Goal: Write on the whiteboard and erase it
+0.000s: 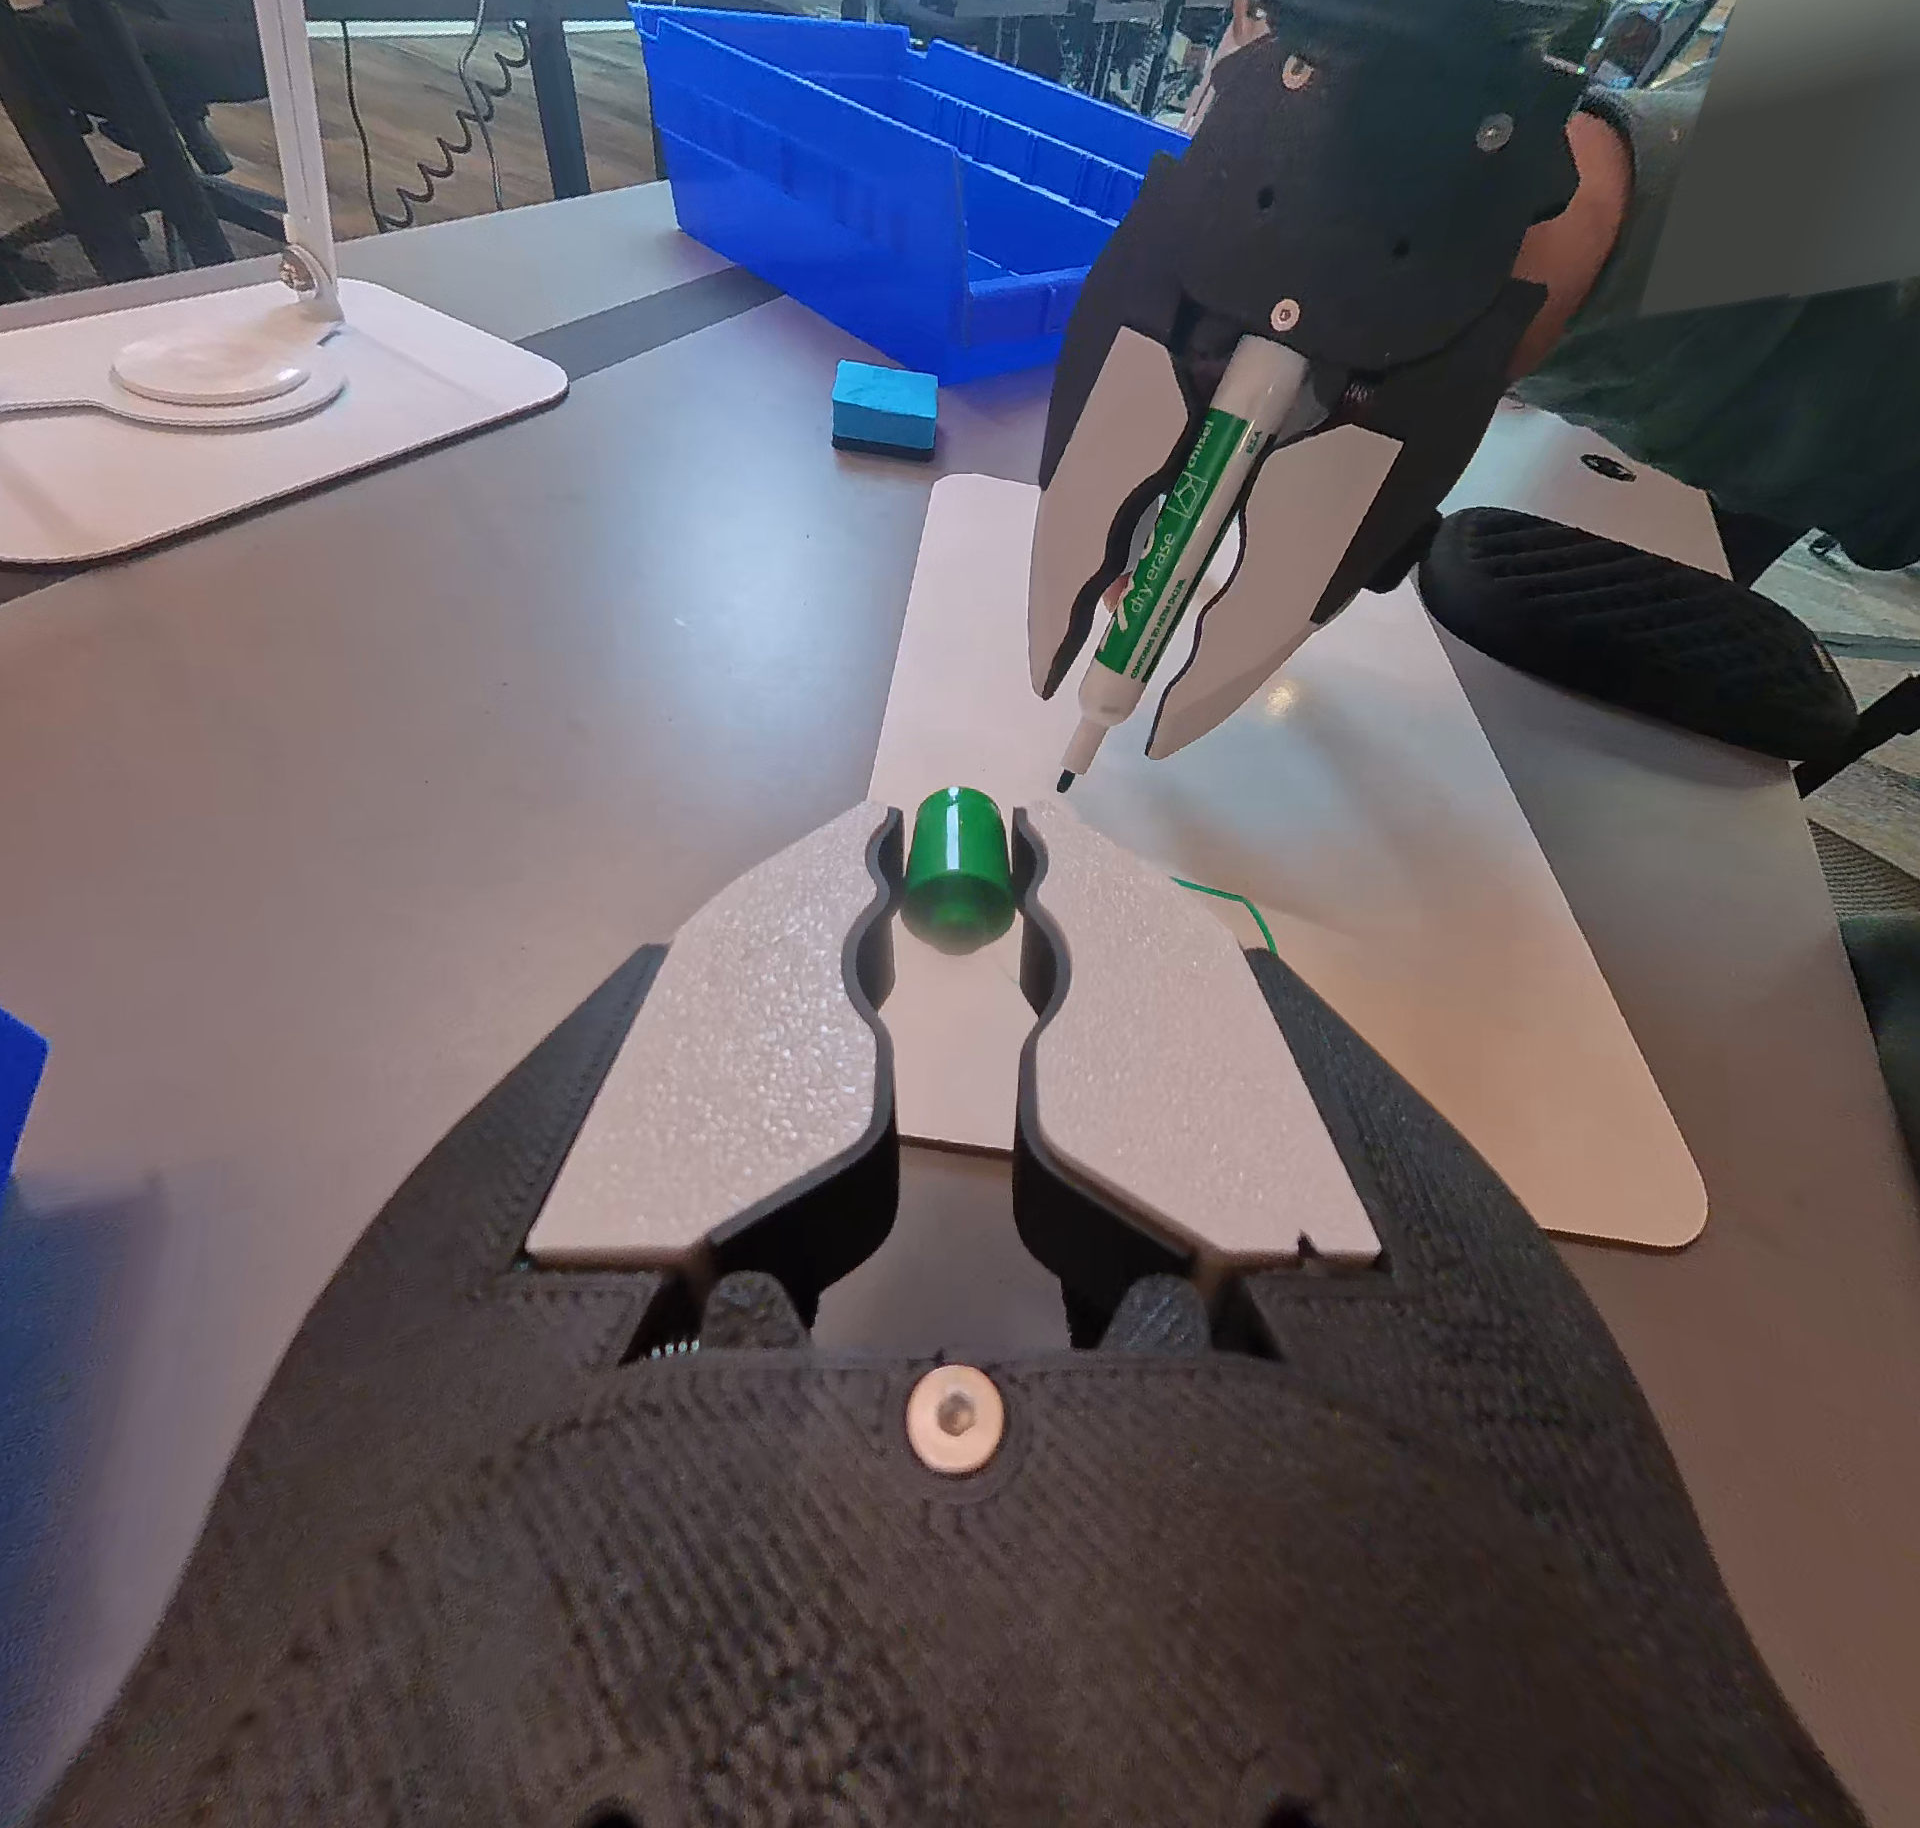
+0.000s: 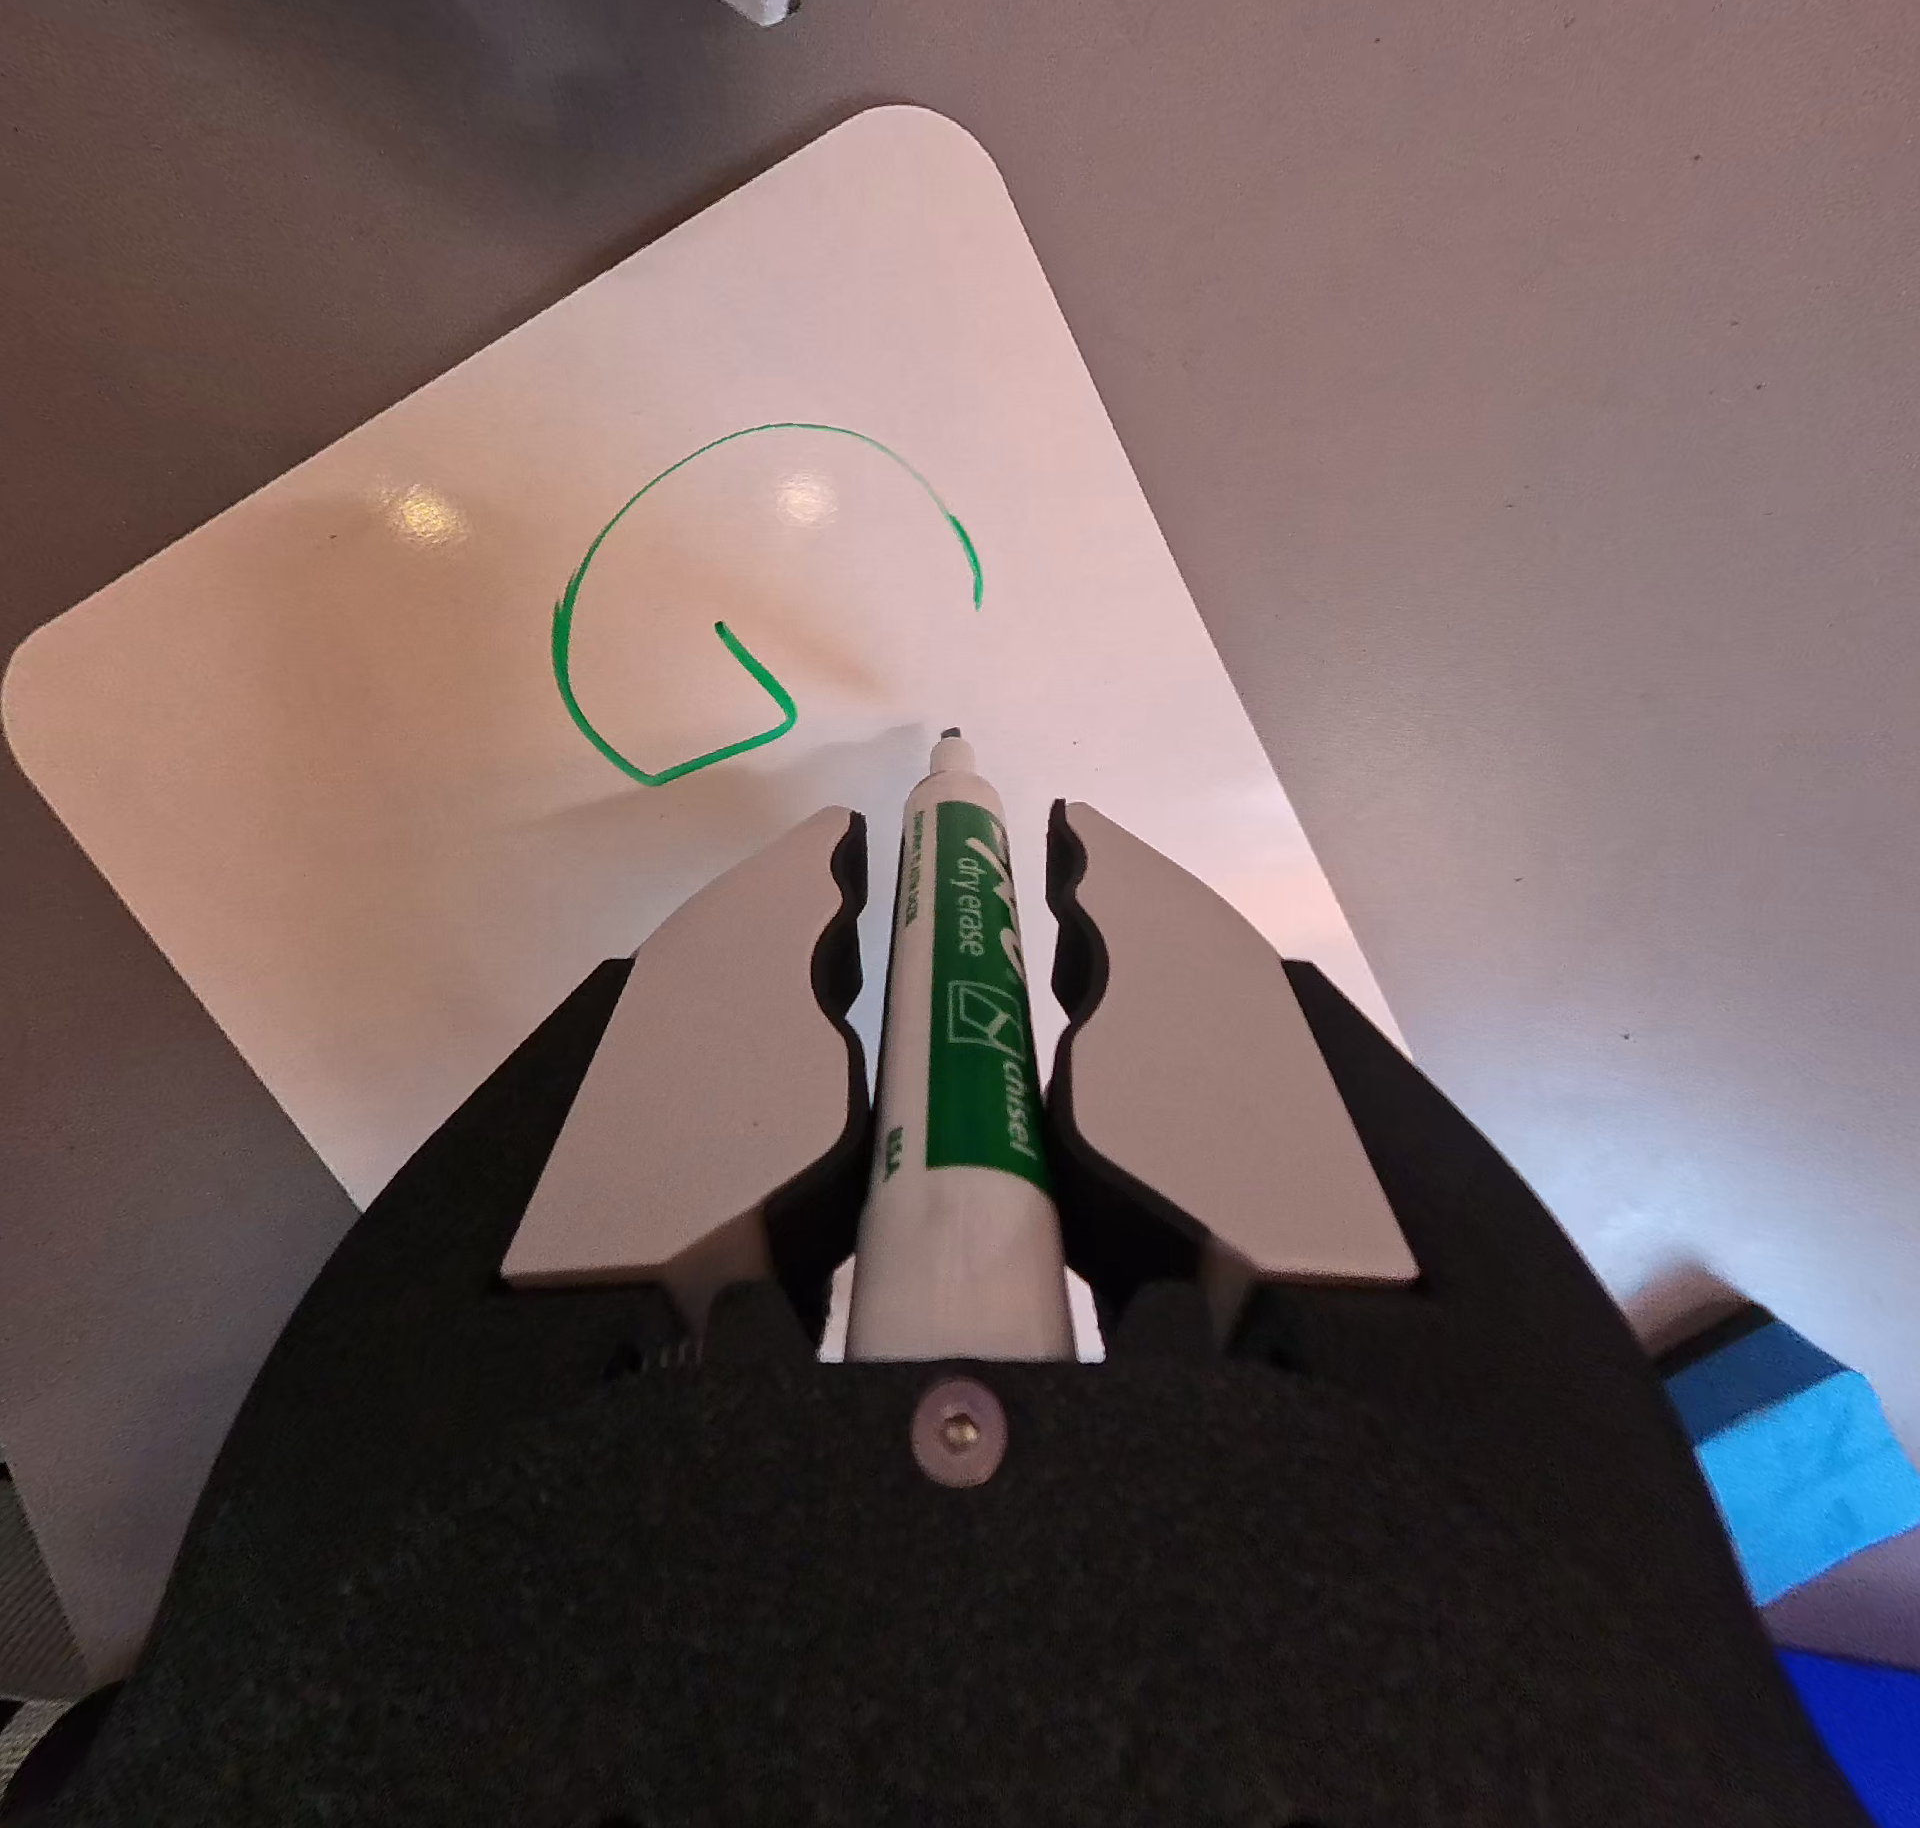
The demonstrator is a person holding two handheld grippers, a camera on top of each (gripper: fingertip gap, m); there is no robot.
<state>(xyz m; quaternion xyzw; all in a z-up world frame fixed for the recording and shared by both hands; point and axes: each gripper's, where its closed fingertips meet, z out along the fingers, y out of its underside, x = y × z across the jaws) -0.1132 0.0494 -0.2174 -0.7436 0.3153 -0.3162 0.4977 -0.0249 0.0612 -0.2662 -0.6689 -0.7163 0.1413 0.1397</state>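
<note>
A small white whiteboard (image 2: 312, 739) lies flat on the grey table and bears a green curved mark (image 2: 665, 615); it also shows in the left wrist view (image 1: 1351, 947). My right gripper (image 2: 951, 822) is shut on a green dry-erase marker (image 2: 961, 999), tip down just above or at the board beside the mark. In the left wrist view that gripper (image 1: 1112, 729) hangs over the board with the marker (image 1: 1174, 531). My left gripper (image 1: 951, 822) is shut on the green marker cap (image 1: 956, 879) near the board's left edge. A blue eraser (image 1: 883, 407) lies on the table behind the board.
A blue plastic bin (image 1: 883, 168) stands at the back. A white stand on a white pad (image 1: 260, 376) sits at the left. A black padded rest (image 1: 1631, 625) lies at the right table edge. The eraser shows at the lower right of the right wrist view (image 2: 1787, 1487).
</note>
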